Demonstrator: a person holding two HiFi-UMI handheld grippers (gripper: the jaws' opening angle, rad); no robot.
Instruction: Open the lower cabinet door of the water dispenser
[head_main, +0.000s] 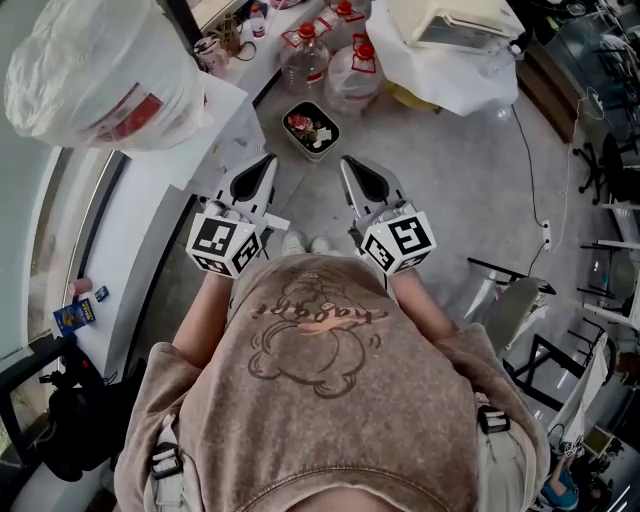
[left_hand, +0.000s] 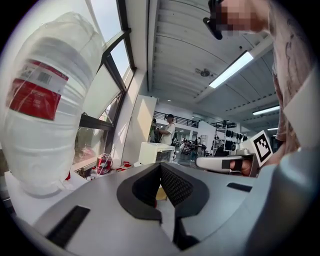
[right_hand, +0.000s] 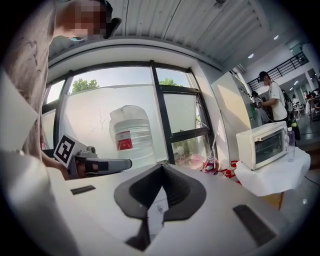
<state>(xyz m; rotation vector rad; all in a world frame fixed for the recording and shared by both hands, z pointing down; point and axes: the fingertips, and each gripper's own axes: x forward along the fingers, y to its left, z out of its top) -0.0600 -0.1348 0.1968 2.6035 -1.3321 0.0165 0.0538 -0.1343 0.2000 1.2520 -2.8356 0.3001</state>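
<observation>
Dispenser (head_main: 218, 125) stands at the person's front left, with a big upturned bottle (head_main: 95, 75) on its white top. Its lower door is in no view: the head view looks down over the top, and both gripper views point level, above the height of the door. I cannot tell from here which way the door faces or where its handle sits.

The left gripper (head_main: 268, 165) and the right gripper (head_main: 350, 165) are held side by side in front of the chest, near the dispenser but clear of it. On both, the jaws are together with nothing between them, as each gripper view shows.

I judge that the task is at its very start: an approach, with no contact and the door presumably closed. The next move calls for bringing one gripper low, most likely the left as the nearer, tilting it down so that the door's edge or handle comes into view, parting the jaws, and closing them on the grip before pulling outward.
</observation>
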